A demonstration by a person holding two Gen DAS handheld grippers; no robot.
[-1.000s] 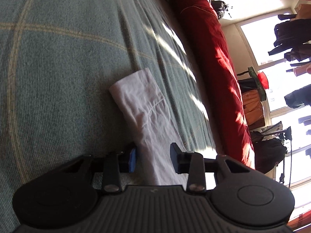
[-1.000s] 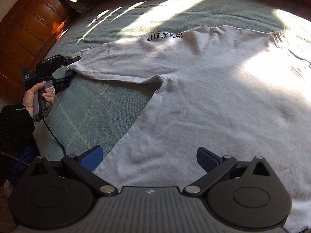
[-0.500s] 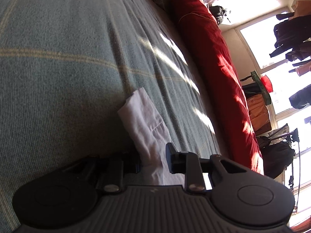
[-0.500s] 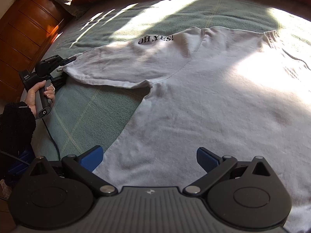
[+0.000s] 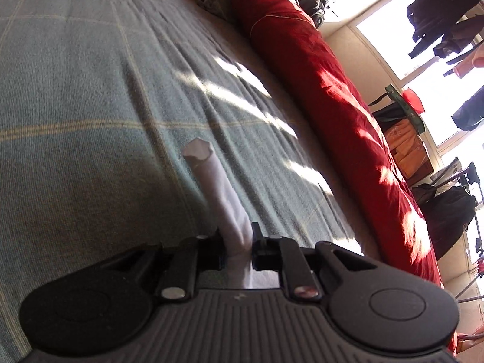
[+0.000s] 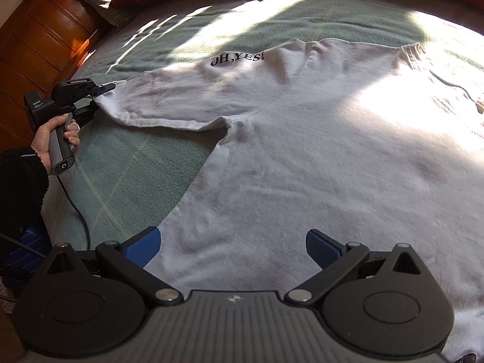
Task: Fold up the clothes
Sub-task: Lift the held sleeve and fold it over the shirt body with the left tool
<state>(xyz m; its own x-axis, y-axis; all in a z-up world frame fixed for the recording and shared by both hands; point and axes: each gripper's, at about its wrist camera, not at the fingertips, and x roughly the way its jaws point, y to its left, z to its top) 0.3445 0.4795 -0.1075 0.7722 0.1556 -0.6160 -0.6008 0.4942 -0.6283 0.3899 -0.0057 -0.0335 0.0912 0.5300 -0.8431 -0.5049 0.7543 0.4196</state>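
One white T-shirt [image 6: 302, 166] lies spread flat on the bed [image 6: 127, 169], black "OH,YES!" lettering near its upper edge, sunlight bleaching its right side. The left hand-held gripper [image 5: 237, 243] is clamped on the sleeve's end [image 5: 211, 181], bunching it into a narrow roll. The right hand-held gripper [image 6: 233, 245] hovers with fingers wide apart over the shirt's lower part. A green checked blanket covers the bed, a red duvet [image 5: 317, 75] alongside, bright windows [image 5: 393, 24] beyond.

Red bolster [image 5: 317, 90] along green bedspread [image 5: 90, 90]
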